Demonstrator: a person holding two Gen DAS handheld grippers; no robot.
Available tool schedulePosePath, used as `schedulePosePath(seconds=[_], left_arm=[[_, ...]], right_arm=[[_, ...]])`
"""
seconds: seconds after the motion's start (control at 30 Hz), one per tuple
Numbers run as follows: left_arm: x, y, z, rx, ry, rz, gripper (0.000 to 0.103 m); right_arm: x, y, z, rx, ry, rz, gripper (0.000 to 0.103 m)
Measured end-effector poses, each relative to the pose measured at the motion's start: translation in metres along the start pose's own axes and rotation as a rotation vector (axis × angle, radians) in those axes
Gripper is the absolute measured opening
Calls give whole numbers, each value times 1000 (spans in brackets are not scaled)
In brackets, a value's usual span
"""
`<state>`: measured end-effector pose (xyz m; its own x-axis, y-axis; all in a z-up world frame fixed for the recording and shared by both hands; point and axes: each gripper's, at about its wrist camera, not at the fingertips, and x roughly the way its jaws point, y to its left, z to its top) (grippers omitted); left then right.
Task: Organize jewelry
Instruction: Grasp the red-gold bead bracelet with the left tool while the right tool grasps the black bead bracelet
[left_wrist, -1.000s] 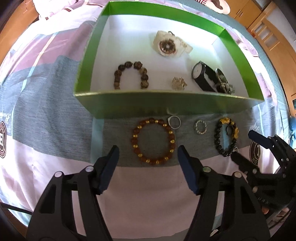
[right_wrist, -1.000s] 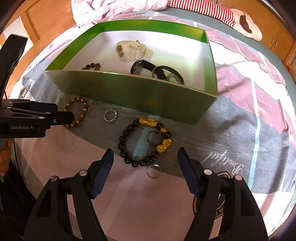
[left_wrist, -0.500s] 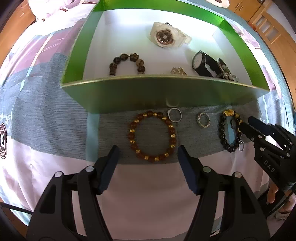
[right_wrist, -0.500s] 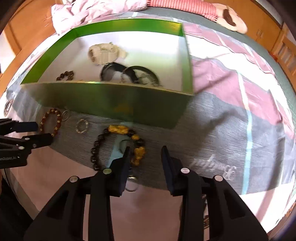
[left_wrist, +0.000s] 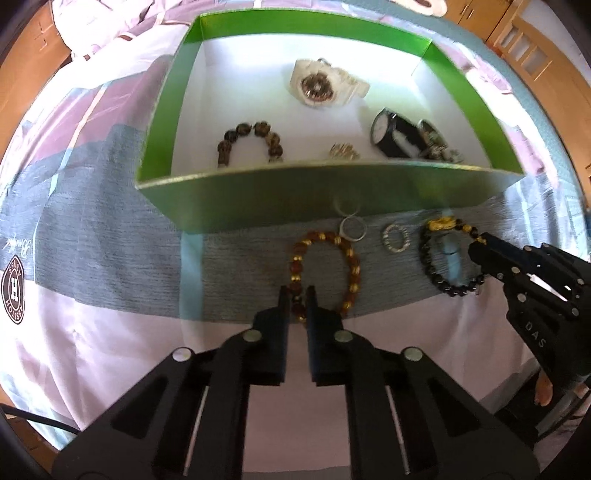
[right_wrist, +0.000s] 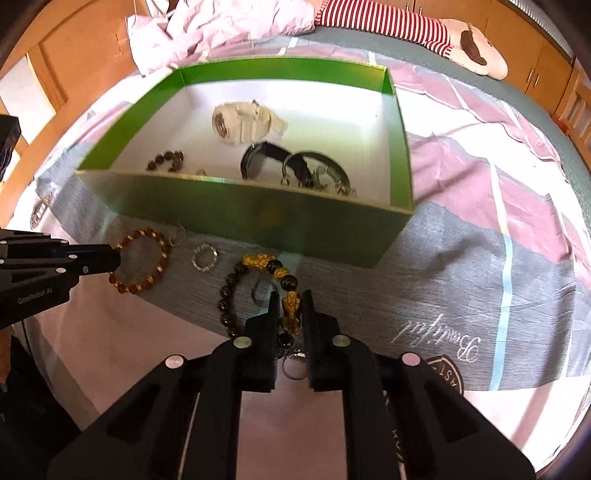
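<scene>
On the bed, near side of the green box (left_wrist: 325, 199):
Left gripper (left_wrist: 297, 302): fingers pinching the amber bracelet (left_wrist: 325, 273) at its near-left beads.
Right gripper (right_wrist: 290, 306): fingers seemingly pinching the black-and-gold bracelet (right_wrist: 258, 291); blurred.
Rings (left_wrist: 396, 238): lying between both bracelets.

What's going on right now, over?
Left gripper shut on amber-and-gold bead bracelet. Right gripper shut on black-and-gold bead bracelet. Green box wall ahead.
</scene>
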<state>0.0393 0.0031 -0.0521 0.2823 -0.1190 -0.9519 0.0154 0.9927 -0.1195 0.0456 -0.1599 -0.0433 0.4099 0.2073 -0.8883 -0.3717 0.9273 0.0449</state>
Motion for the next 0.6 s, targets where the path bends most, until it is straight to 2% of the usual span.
schedulePosePath(seconds=[0.2, 0.3, 0.37, 0.47, 0.6], left_arm=[[-18, -1, 1, 13, -32, -40, 9], [-20, 9, 5, 1, -31, -36, 11], [-14, 16, 7, -6, -14, -19, 16], [-9, 20, 3, -16, 2, -6, 32], [-1, 27, 7, -42, 16, 7, 39]], right_arm=[[-22, -7, -1, 4, -51, 57, 12], [-28, -1, -3, -4, -62, 79, 12], [-27, 1, -2, -7, -60, 89, 12], [-25, 2, -1, -7, -52, 88, 12], [-19, -1, -2, 4, -33, 86, 12]])
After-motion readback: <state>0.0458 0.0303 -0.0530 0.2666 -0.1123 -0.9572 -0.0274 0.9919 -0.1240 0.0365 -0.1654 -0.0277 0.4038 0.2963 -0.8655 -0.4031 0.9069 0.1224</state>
